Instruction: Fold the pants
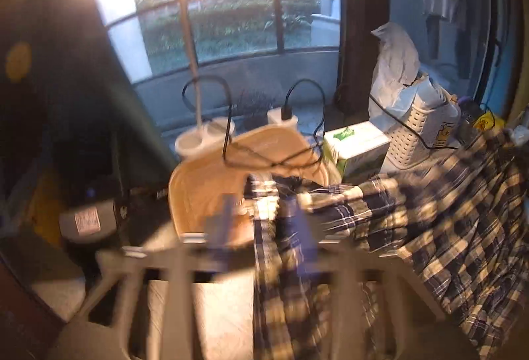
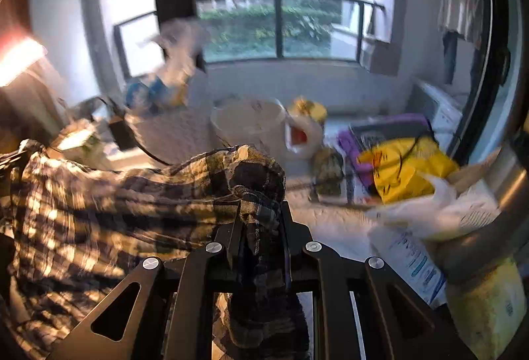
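**A:** Where were the plaid pants [image 2: 139,194] at that moment?

**B:** They hung bunched and lifted between the two tools. In the right wrist view a thick fold of the checked cloth ran straight into the right gripper [image 2: 259,227], whose black jaws stood narrow and pinched the fabric between them. The rest of the garment trailed off to the left of that view, draped and wrinkled.

**A:** And the left gripper [image 1: 264,211]?

**B:** Its jaws stood apart. The picture was badly smeared, but the two bluish fingers [image 1: 224,214] showed with a clear gap, and the cloth lay over and beside the right-hand finger rather than being squeezed. Whether fabric still touched a pad, nobody could tell through the blur.

**A:** What lay around them?

**B:** Behind the left gripper sat a tan basin [image 1: 211,181] with a black cable [image 1: 228,115] looped across it. To its right stood a green-and-white carton [image 1: 357,148], a white slotted basket [image 1: 410,135] and a crumpled white plastic bag [image 1: 393,62]. The right wrist view showed a yellow bag [image 2: 406,168], a purple item [image 2: 357,141] and a white tub [image 2: 248,121] on the pale surface, with a balcony railing [image 2: 281,25] and greenery beyond.
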Demonstrator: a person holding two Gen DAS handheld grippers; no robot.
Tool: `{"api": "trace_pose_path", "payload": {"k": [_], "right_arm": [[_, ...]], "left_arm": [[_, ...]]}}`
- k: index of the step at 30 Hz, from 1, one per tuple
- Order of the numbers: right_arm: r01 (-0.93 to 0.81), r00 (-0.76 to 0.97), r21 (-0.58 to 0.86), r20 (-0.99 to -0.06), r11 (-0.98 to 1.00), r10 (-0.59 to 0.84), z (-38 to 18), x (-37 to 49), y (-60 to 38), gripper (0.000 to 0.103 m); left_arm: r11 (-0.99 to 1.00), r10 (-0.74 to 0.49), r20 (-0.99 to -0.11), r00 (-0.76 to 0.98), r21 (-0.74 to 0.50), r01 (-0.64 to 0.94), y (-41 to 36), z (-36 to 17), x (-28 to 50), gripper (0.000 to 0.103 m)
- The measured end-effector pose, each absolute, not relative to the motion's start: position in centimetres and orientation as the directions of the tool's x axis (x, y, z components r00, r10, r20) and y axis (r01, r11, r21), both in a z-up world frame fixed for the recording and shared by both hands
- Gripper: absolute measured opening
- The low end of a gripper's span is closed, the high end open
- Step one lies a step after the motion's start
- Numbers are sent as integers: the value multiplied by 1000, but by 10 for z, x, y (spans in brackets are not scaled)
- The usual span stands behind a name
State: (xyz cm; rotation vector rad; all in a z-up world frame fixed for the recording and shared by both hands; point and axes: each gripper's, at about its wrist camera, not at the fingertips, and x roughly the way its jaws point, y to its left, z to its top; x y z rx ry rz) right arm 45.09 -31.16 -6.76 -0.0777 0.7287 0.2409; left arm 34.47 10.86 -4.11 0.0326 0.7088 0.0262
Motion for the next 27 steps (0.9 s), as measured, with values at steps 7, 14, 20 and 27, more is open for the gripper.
{"api": "trace_pose_path", "payload": {"k": [7, 14, 20, 27], "right_arm": [[-223, 705, 31, -685, 974, 183, -77, 444, -329, 71], [-251, 704, 42, -678, 967, 212, -66, 394, -346, 71], [-261, 672, 20, -714, 965, 196, -80, 348, -356, 71], [-223, 673, 21, -720, 975, 169, -89, 305, -371, 71]], "left_arm": [[999, -33, -739, 673, -14, 33, 111, -70, 281, 71], [999, -46, -860, 508, -41, 21, 104, -137, 235, 72], [999, -3, -808, 589, 24, 38, 94, -131, 229, 2], [998, 35, -778, 628, -7, -64, 125, -99, 240, 3]]}}
